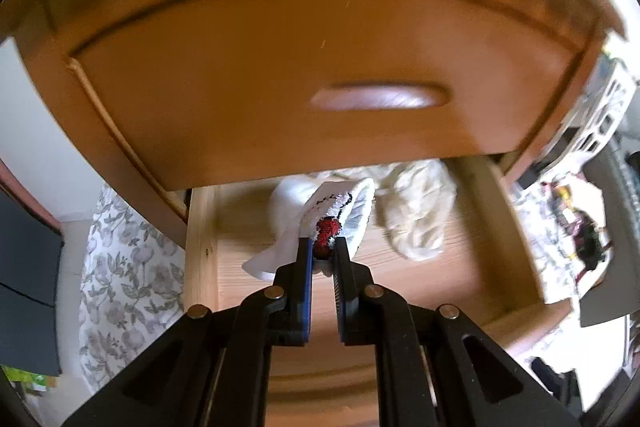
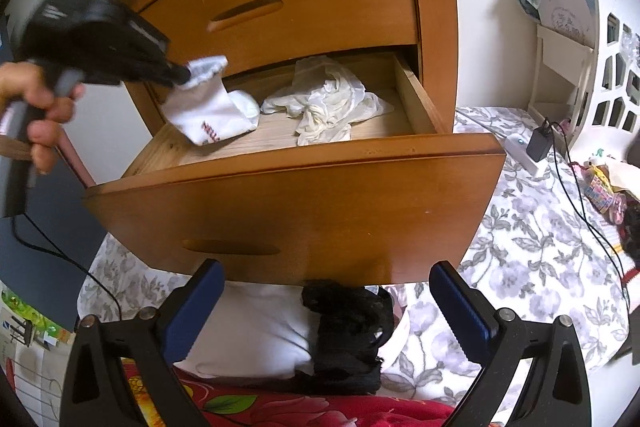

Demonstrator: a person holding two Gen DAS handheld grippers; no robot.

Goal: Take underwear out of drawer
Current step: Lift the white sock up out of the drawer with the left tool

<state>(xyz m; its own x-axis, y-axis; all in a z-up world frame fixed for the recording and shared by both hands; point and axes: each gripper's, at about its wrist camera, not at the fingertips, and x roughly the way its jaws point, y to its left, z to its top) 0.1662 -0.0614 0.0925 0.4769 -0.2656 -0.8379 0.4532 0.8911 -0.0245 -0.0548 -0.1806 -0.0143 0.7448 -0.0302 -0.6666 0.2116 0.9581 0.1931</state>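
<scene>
While the open drawer juts from the wooden dresser, a white sock-like garment with a red mark and dark stitching hangs over its left front corner, its toe just above or brushing the drawer floor; which, the views do not settle. Its ribbed cuff is clenched between the pads of the left tool, whose jaws stand nearly together on the cloth. A hand grips that tool's handle at the left of the right wrist view. Deeper in the drawer lies a crumpled cream garment, apart from the sock and nearer the right wall.

The right tool stands released, jaws wide, holding nothing, below the drawer front. Beneath it a black garment lies on a white pillow. The upper drawer front overhangs the back of the open drawer, but its front half is open from above. A floral bedspread spreads to the right.
</scene>
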